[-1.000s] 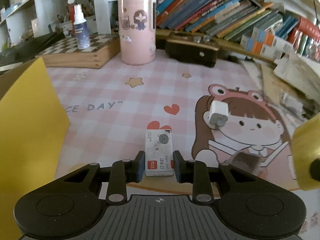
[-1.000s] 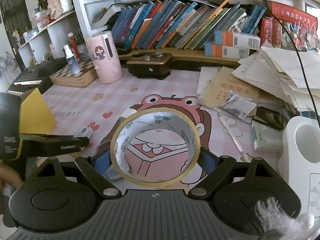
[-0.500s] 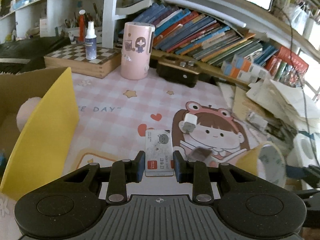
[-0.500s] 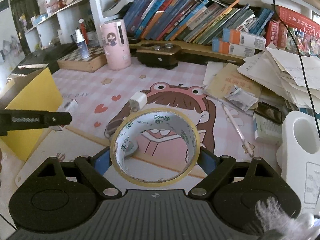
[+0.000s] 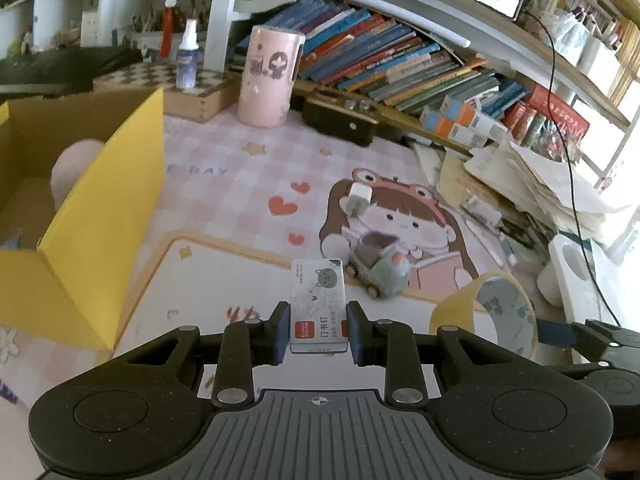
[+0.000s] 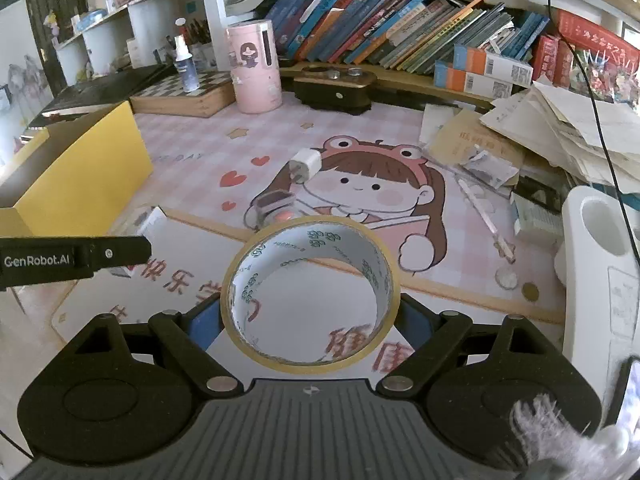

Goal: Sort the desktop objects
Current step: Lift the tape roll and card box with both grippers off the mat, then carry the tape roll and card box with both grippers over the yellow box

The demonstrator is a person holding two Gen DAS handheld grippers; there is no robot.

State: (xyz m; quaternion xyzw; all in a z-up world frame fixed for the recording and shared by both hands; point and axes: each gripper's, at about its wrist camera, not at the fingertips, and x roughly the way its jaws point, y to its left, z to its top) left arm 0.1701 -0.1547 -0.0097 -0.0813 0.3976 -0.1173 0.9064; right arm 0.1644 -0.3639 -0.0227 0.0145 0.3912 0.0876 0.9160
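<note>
My left gripper [image 5: 318, 330] is shut on a small white staple box [image 5: 318, 304] and holds it above the pink desk mat. My right gripper [image 6: 308, 320] is shut on a roll of yellow tape [image 6: 310, 294], held upright in the air; the roll also shows in the left wrist view [image 5: 496, 312]. A yellow cardboard box [image 5: 100, 216] stands open at the left, also in the right wrist view [image 6: 80, 164]. A white charger plug [image 6: 305, 164] and a small toy car [image 5: 380, 266] lie on the mat. The left gripper's arm [image 6: 72, 258] shows at the right view's left edge.
A pink cylinder [image 6: 254, 66], a chessboard box [image 6: 184, 94] with a spray bottle [image 6: 185, 66], and a black case [image 6: 334, 88] stand at the back under a row of books. Loose papers [image 6: 560, 128], a pen [image 6: 484, 216], coins and a white holder [image 6: 600, 264] crowd the right.
Both grippers have risen and pulled back from the mat, keeping the staple box and tape. The yellow box now shows more of its open inside.
</note>
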